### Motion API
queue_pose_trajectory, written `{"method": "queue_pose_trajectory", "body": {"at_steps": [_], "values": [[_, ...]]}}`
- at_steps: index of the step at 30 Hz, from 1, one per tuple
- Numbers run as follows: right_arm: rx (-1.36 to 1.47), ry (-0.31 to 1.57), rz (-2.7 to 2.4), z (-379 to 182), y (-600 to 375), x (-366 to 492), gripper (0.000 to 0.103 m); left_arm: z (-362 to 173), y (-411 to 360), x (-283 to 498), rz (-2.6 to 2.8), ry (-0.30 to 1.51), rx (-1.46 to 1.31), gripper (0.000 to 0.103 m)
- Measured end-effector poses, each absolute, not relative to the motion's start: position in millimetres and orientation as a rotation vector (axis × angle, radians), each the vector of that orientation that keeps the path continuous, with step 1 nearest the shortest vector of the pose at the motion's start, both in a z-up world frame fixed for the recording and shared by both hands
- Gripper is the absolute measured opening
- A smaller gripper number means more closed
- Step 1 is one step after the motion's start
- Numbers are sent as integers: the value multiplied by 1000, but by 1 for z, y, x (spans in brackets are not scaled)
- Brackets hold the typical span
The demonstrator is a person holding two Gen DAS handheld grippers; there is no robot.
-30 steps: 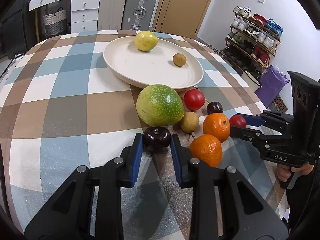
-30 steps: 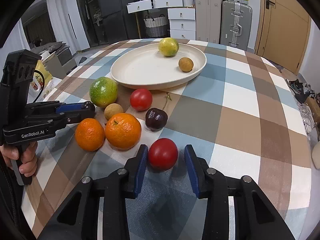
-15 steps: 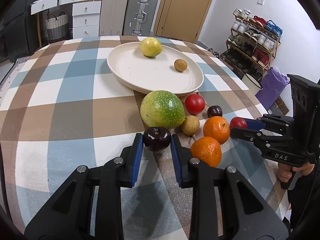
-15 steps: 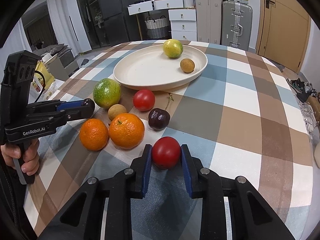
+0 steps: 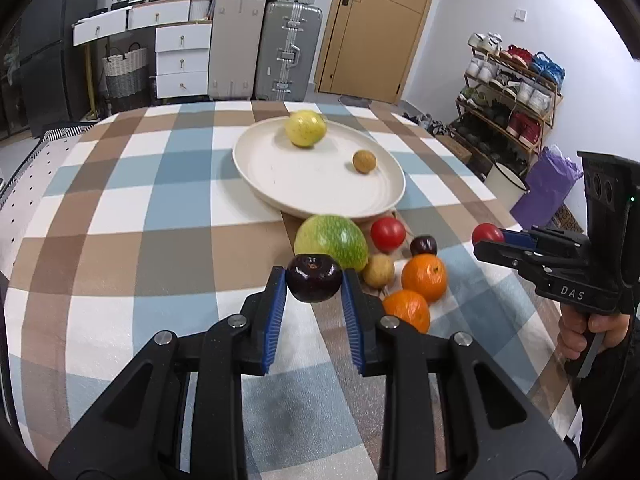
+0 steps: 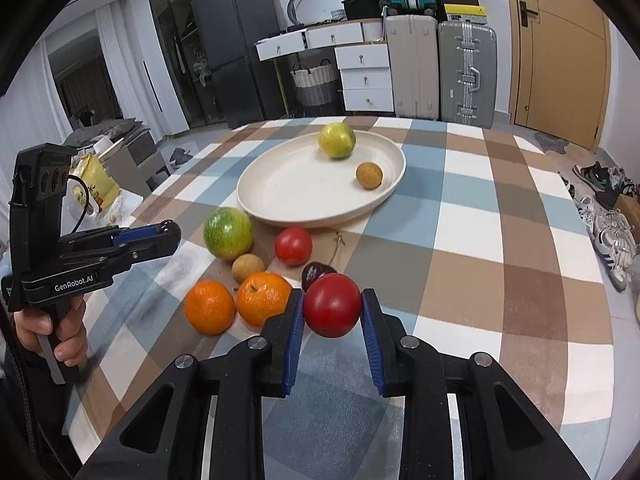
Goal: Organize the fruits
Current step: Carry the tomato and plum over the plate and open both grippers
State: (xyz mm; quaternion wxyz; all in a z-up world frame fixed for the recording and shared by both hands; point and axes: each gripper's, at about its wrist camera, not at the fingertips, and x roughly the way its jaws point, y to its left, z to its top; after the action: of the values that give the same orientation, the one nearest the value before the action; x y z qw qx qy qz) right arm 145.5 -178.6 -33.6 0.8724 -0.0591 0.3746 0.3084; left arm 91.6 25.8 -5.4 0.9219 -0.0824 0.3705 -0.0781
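The left gripper (image 5: pixel 314 285) clamps a dark plum (image 5: pixel 313 278), the right gripper (image 6: pixel 333 312) a red tomato (image 6: pixel 333 310), both above the table (image 5: pixel 160 216).

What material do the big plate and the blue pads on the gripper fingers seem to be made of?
Plate: probably glazed ceramic or melamine; cream, smooth, with a soft sheen and faint concentric rings. The look alone cannot decide between them.
Pads: likely rubber or soft plastic; matte blue with fine ridges, here pressing a dark plum.
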Motion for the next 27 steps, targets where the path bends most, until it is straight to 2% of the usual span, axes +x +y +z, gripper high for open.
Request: {"method": "queue_pose_trajectory", "body": {"at_steps": [12,27], "values": [[-104,726,655,-12,-173,152,28,31,28,109,-141,676,-152,25],[-82,673,666,11,-165,171,28,41,28,144,-137,648,-163,25]]}}
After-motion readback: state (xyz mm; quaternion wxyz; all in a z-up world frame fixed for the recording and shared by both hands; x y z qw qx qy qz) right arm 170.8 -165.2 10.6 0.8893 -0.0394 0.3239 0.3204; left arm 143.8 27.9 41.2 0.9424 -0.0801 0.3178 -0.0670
